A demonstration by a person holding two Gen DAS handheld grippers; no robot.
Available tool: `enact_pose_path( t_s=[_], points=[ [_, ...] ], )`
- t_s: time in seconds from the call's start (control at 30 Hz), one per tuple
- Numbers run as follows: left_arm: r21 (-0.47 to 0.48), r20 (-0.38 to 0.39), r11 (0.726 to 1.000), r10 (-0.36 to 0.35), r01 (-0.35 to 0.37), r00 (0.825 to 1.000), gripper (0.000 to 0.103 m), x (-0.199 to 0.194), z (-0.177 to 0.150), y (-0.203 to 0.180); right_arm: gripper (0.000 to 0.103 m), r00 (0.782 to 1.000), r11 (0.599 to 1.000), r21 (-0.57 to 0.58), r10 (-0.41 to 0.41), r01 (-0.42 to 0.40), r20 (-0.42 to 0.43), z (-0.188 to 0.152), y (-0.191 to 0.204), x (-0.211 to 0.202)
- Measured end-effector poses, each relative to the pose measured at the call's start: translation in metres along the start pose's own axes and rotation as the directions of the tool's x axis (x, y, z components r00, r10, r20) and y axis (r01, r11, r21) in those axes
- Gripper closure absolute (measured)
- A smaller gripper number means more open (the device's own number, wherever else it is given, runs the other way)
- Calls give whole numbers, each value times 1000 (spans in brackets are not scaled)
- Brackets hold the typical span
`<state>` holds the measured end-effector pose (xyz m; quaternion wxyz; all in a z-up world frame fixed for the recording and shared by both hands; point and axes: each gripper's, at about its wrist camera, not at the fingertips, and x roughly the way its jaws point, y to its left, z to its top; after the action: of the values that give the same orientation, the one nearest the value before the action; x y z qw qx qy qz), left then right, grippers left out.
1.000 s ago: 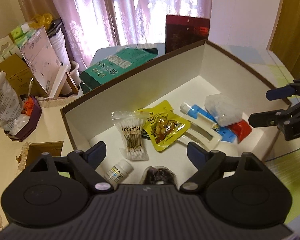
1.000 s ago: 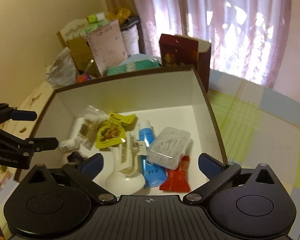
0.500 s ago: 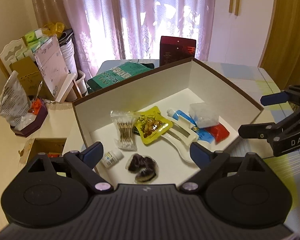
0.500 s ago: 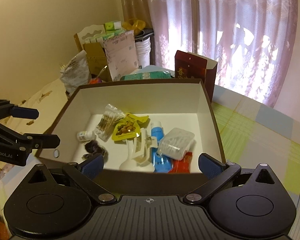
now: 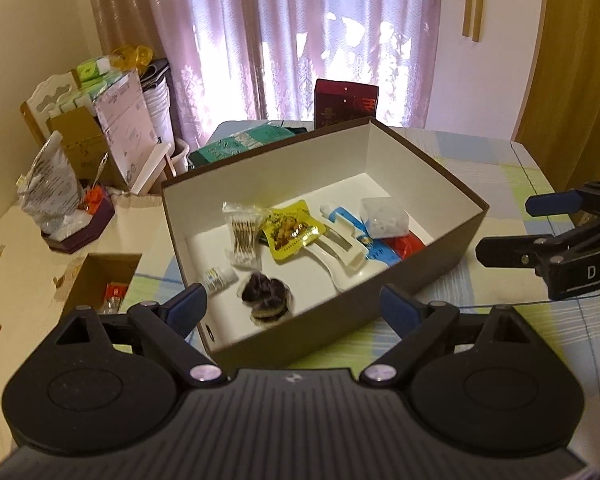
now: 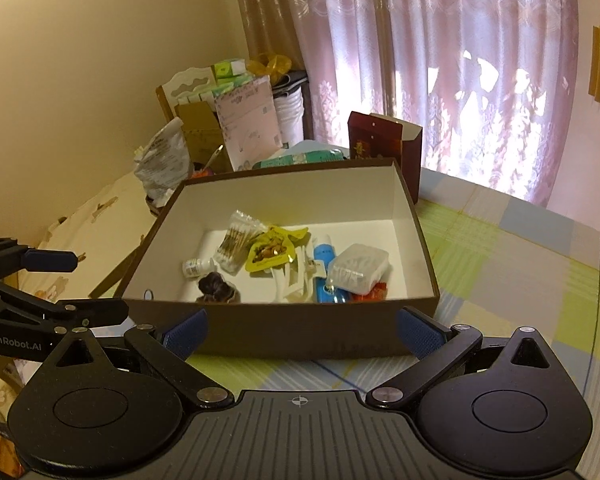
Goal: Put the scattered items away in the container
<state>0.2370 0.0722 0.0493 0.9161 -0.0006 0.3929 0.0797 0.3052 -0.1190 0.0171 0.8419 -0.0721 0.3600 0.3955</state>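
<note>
Before the brown box (image 5: pixel 440 248) — both grippers' fingers (image 5: pixel 188 310) (image 6: pixel 416 330) spread apart, gripping nothing.

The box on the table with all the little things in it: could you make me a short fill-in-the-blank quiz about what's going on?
1. The yellow snack pouch lies ____ the brown box.
2. The left gripper and right gripper both have their jaws ____.
3. The cotton swabs lie in a clear ____.

Missing words: inside; open; bag

Both grippers, left gripper (image 5: pixel 294 306) and right gripper (image 6: pixel 302 330), have withdrawn from the box (image 5: pixel 384 308).
</note>
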Motion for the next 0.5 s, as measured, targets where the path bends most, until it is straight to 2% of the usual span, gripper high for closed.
enact_pose_path(
  t_s=[0.5],
  points=[
    [-64, 12, 996, 60, -59, 998, 12, -45, -33, -24, 0, 999, 995, -104, -5, 1, -41, -29, 15, -20]
  ],
)
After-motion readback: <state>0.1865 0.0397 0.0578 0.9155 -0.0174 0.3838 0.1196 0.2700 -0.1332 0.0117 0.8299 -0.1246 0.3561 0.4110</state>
